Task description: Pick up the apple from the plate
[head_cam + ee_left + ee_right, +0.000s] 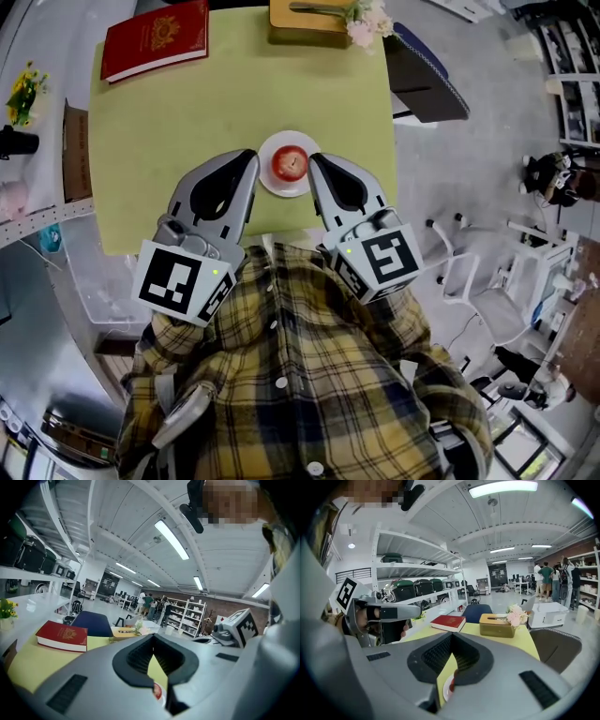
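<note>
Left gripper [250, 155], right gripper [315, 158] closed, flanking plate [279, 188]; apple [290, 162] apparently untouched.

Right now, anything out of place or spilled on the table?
Nothing serious. The apple sits whole on its plate, nothing spilled. Only the red book lies slightly askew to the table edge at the far left corner.

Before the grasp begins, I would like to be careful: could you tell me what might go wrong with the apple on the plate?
1. The left gripper and right gripper are both shut, with their tips flanking the plate. Moving in unopened would likely knock the apple and roll it off.
2. The plate sits close to the near edge of the table, so a push toward the person might slide it over.
</note>
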Demonstrator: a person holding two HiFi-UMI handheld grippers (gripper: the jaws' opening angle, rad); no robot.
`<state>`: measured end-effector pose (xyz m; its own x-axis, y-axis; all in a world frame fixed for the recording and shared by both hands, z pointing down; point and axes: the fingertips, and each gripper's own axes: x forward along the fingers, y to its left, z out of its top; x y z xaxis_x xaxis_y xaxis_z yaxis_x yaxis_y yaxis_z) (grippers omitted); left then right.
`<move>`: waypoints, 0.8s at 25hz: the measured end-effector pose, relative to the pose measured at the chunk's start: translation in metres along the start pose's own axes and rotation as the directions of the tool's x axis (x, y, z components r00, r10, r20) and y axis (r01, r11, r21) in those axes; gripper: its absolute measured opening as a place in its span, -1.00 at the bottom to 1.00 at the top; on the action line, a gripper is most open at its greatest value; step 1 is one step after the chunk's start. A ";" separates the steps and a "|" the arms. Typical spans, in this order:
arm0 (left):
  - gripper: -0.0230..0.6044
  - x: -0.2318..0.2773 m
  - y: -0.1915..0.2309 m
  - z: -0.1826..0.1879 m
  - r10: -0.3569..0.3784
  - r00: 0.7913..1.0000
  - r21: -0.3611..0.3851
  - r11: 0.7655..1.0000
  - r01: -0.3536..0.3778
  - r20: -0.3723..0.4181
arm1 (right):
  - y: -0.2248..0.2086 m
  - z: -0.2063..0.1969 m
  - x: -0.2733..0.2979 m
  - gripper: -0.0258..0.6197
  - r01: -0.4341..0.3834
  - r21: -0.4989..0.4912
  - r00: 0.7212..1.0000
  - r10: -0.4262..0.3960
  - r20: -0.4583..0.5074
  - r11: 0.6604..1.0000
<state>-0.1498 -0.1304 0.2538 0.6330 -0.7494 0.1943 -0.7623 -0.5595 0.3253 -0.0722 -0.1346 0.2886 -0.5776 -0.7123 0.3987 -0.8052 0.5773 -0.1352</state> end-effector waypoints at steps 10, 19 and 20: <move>-0.91 0.005 0.015 -0.021 0.038 0.999 -0.013 0.999 -0.038 -0.022 | -0.002 -0.025 0.013 -0.93 -0.034 0.024 0.999 0.035 -0.021 0.999; -0.91 0.022 0.018 -0.058 0.011 0.994 -0.018 1.000 -0.013 -0.105 | -0.007 -0.053 0.020 -0.92 -0.038 0.042 0.998 0.040 -0.040 0.998; -0.91 0.024 0.018 -0.062 0.003 0.994 -0.019 1.000 -0.005 -0.113 | -0.006 -0.056 0.022 -0.92 -0.046 0.043 0.998 0.048 -0.046 0.998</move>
<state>-0.1395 -0.1369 0.3214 0.6417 -0.7065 0.2984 -0.7630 -0.5486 0.3419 -0.0729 -0.1310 0.3486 -0.6085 -0.6647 0.4334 -0.7830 0.5917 -0.1919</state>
